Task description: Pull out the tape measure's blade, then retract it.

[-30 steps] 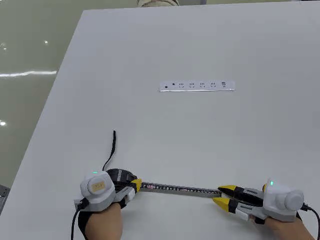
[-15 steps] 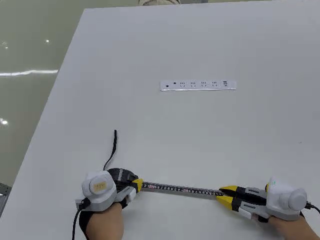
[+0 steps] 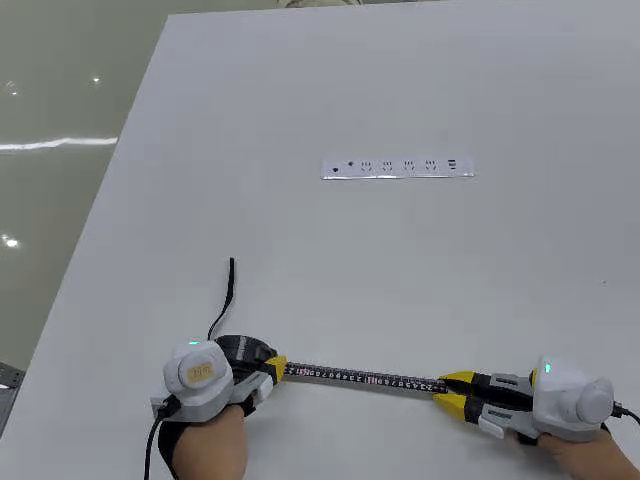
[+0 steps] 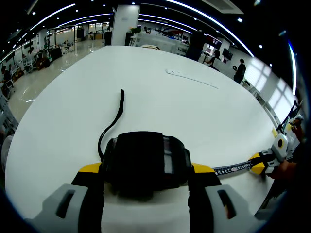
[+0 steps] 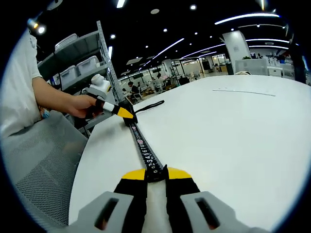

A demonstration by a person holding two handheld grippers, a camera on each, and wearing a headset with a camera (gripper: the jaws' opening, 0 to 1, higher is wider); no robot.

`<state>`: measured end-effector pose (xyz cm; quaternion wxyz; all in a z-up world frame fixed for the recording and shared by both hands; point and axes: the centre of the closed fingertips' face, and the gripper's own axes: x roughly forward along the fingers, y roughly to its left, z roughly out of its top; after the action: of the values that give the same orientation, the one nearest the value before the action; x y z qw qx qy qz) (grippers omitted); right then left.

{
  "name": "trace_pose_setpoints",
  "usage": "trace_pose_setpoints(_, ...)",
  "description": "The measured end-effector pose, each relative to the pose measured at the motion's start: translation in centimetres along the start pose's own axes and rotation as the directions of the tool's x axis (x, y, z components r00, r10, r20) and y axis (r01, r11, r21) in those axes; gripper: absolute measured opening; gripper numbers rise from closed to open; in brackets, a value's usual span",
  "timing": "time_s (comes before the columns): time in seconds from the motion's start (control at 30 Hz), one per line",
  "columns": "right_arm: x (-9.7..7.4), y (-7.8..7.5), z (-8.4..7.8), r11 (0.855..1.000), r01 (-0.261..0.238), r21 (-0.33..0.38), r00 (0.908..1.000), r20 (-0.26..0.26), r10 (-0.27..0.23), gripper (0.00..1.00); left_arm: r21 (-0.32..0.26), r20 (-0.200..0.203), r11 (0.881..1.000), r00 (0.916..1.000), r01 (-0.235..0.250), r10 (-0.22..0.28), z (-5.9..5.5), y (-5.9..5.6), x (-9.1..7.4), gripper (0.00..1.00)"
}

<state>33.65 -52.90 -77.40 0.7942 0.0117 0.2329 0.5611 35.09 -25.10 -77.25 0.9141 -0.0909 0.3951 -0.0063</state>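
White table [image 3: 420, 270] surface carries the work in the head view; its left edge runs from 12 o'clock down to 8 o'clock against a glossy floor [image 3: 60, 120]. The tape measure [image 3: 243, 351], a black case, sits at the 7 o'clock part of the table, near that left edge. The left gripper [image 3: 272, 368] is clamped across the case: in the left gripper view its two yellow-tipped jaws press on the case's opposite sides. A black strap [image 3: 225, 295] leaves the case and lies on the table toward 12 o'clock. The blade [image 3: 360, 378] is drawn out of the case toward 3 o'clock, straight and low over the surface. The right gripper [image 3: 453, 390] is at the blade's far end, at the 5 o'clock part of the table; in the right gripper view its jaws are closed to a narrow gap with the blade end pinched between the yellow tips. In that view the near table edge runs close alongside the blade. A white power strip [image 3: 397, 167] lies flat toward 12 o'clock, well apart from the blade, with bare table between them. Bare table also extends toward 3 o'clock past the right gripper.
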Motion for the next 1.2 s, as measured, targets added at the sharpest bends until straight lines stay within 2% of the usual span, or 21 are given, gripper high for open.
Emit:
trace_pose_setpoints(0.43,-0.09,-0.20,0.13,0.997,0.067,-0.038,0.9973,0.035,-0.065,0.12,0.003,0.003,1.000,0.9999,-0.015,0.015,0.00,0.02,0.08,0.69)
trace_pose_setpoints(0.57,-0.08,-0.23,0.17,0.997,0.069,-0.030,0.9970,0.037,-0.068,0.12,-0.006,0.004,1.000,0.9999,-0.013,0.013,0.02,0.01,0.03,0.69)
trace_pose_setpoints(0.9,-0.07,-0.26,0.16,0.996,0.082,-0.037,0.9960,0.040,-0.080,0.12,-0.012,-0.022,1.000,0.9994,-0.026,0.025,-0.09,0.13,0.04,0.67)
trace_pose_setpoints(1.03,0.43,0.26,0.26,0.997,0.066,-0.040,0.9972,0.037,-0.065,0.12,-0.010,-0.025,1.000,0.9994,-0.024,0.024,-0.11,0.17,-0.01,0.66)
trace_pose_setpoints(1.2,0.53,0.19,0.27,0.997,0.066,-0.047,0.9972,0.036,-0.065,0.12,-0.011,-0.026,1.000,0.9994,-0.022,0.021,-0.19,0.21,0.09,0.67)
